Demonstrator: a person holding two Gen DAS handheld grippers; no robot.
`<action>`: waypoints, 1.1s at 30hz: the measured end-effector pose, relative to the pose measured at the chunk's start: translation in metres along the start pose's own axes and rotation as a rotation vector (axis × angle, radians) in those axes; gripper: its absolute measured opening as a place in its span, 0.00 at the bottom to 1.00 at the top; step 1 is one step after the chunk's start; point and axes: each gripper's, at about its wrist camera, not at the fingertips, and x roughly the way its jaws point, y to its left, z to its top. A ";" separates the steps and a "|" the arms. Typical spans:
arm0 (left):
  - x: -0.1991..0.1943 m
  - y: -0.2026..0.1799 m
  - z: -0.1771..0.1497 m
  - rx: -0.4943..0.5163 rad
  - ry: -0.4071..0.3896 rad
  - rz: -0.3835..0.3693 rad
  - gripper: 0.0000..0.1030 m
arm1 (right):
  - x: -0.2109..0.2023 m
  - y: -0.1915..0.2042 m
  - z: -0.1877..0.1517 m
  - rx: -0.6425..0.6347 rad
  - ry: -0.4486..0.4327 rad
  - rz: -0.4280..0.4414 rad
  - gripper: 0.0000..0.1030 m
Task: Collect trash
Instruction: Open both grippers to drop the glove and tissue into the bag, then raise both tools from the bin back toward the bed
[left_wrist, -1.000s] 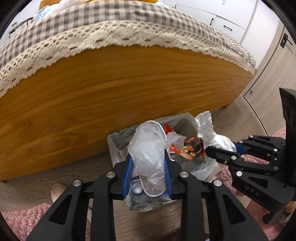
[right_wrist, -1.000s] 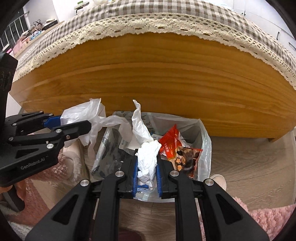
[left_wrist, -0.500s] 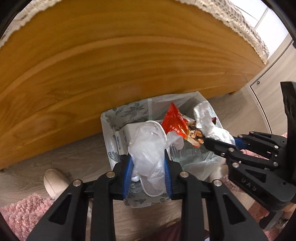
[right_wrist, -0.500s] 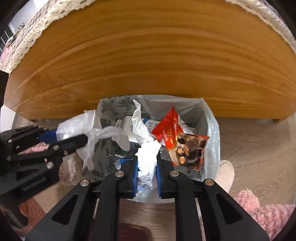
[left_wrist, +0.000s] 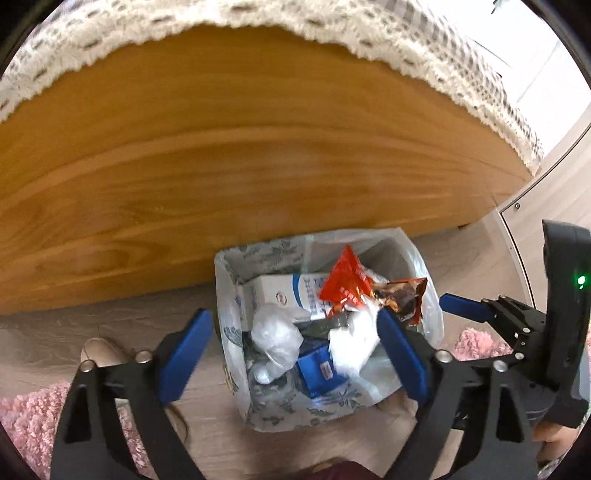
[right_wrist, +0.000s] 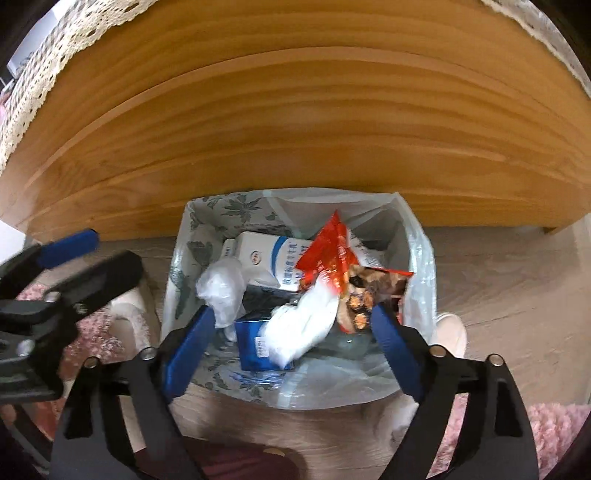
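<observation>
A bin lined with a clear plastic bag (left_wrist: 236, 369) (right_wrist: 421, 266) stands on the floor against a wooden bed frame. In it lie a crumpled clear plastic wad (left_wrist: 275, 336) (right_wrist: 223, 286), a white tissue wad (left_wrist: 351, 341) (right_wrist: 301, 326), a red snack wrapper (left_wrist: 345, 282) (right_wrist: 327, 254), a white and blue carton (left_wrist: 280, 291) (right_wrist: 269, 256) and a blue box (left_wrist: 317, 371) (right_wrist: 251, 343). My left gripper (left_wrist: 295, 354) is open and empty above the bin. My right gripper (right_wrist: 291, 349) is open and empty above it too.
The wooden bed frame (left_wrist: 258, 155) (right_wrist: 295, 122) with a lace-edged checked cover rises behind the bin. Pink rug (left_wrist: 26, 424) (right_wrist: 554, 435) lies on the wood floor at both sides. A slipper (left_wrist: 99, 350) sits left of the bin.
Both grippers opened. The clear plastic wad fell from the left one and the white tissue from the right one into the bin. Both views tilted further down over the bin.
</observation>
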 end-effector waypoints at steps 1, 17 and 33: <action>0.000 -0.001 0.000 0.009 0.000 0.013 0.93 | 0.001 0.001 0.000 -0.007 -0.004 -0.012 0.86; 0.014 0.011 -0.002 -0.054 0.078 0.075 0.93 | 0.011 -0.007 -0.005 0.003 0.031 -0.101 0.92; 0.006 0.007 -0.003 -0.062 0.064 0.058 0.93 | -0.007 -0.009 -0.004 0.016 -0.019 -0.076 0.92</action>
